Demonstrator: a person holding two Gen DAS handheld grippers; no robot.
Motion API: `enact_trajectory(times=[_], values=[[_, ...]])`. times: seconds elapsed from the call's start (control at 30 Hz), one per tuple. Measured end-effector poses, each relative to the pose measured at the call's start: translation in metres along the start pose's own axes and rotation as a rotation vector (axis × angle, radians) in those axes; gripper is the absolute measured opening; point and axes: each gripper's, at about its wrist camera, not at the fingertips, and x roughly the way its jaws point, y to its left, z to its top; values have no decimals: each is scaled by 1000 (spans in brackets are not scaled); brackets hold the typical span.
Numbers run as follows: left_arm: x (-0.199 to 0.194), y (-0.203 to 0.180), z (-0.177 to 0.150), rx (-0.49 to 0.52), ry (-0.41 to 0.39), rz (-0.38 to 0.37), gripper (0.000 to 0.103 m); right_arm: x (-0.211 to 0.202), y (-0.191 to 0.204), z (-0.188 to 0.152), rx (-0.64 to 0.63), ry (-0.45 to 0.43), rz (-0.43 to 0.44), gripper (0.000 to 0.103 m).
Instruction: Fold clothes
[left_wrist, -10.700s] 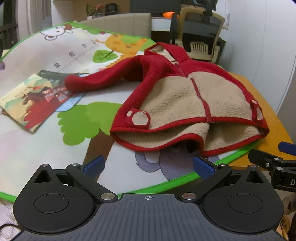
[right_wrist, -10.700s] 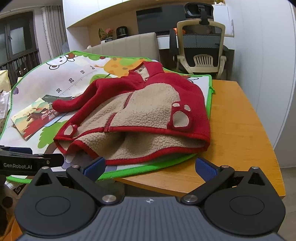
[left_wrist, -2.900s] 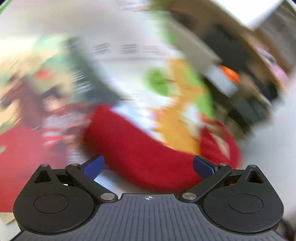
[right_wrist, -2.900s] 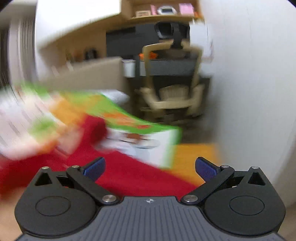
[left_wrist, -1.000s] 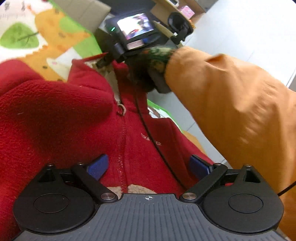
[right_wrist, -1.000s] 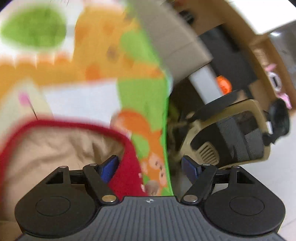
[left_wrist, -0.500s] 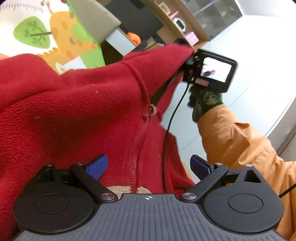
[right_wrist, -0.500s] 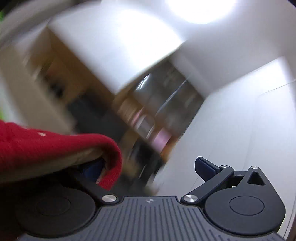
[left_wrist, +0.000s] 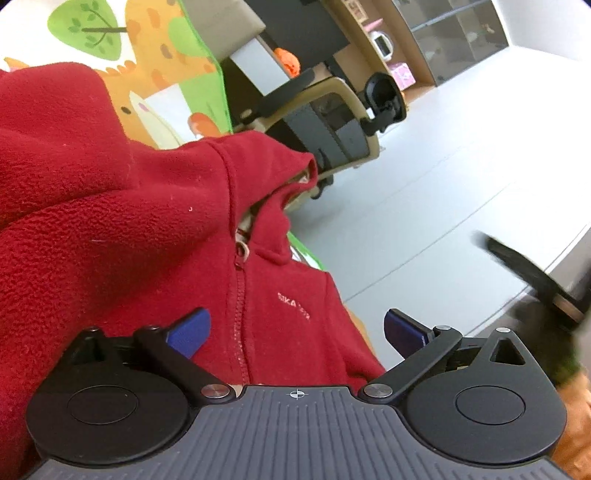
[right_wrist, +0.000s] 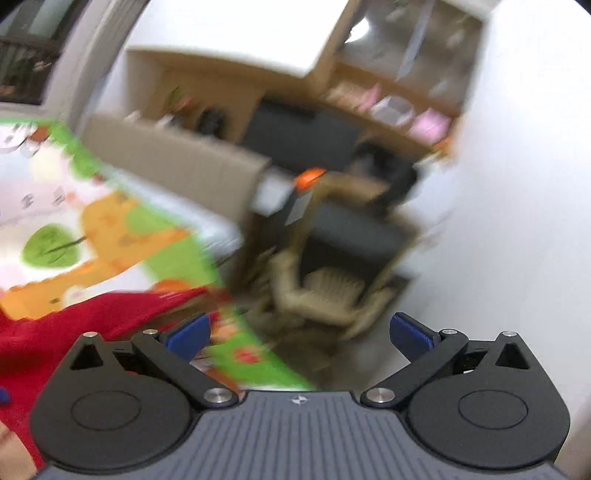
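The red fleece jacket (left_wrist: 110, 229) fills the left wrist view, zipper (left_wrist: 239, 295) running down the middle and the hood (left_wrist: 273, 166) slumped at the top. My left gripper (left_wrist: 295, 330) hovers open over the chest, blue fingertips (left_wrist: 188, 332) spread either side of the zipper, nothing pinched. In the blurred right wrist view my right gripper (right_wrist: 300, 335) is open and empty, with the jacket (right_wrist: 74, 325) low at the left beside its left finger. The right gripper shows as a dark blur (left_wrist: 535, 284) at the far right of the left wrist view.
The jacket lies on a cartoon play mat (left_wrist: 166, 74) with a green border (right_wrist: 207, 273). Beyond the mat's edge stands a beige office chair (left_wrist: 332, 122) (right_wrist: 332, 266). A person's orange sleeve (left_wrist: 576, 406) is at the lower right. Shelves line the back wall.
Half a second ago the hood was held up at the right gripper. It has dropped back onto the jacket, and the right gripper has swung away to the right, empty.
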Motion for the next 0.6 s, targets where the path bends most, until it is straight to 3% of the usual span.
enact_trajectory(times=[0.03,0.1,0.13,0.3,0.37,0.53,0.6], values=[[4,-3,1,16,11,15,102,-21,-18,-1,54,-2,-6,103],[12,-10,1,52,28,62,102,-41,-47,-14,232,78,71,103],[15,-15,0,71,34,91,102,-43,-56,-29,340,128,161,103],[20,-33,-10,160,32,200,102,-7,16,-98,477,249,468,103],[14,-34,-15,158,23,217,102,12,62,-112,493,249,561,103],[-14,-34,-27,130,-21,268,102,46,124,-152,707,350,600,103],[-23,-33,-30,124,-14,267,102,59,130,-173,714,381,584,103]])
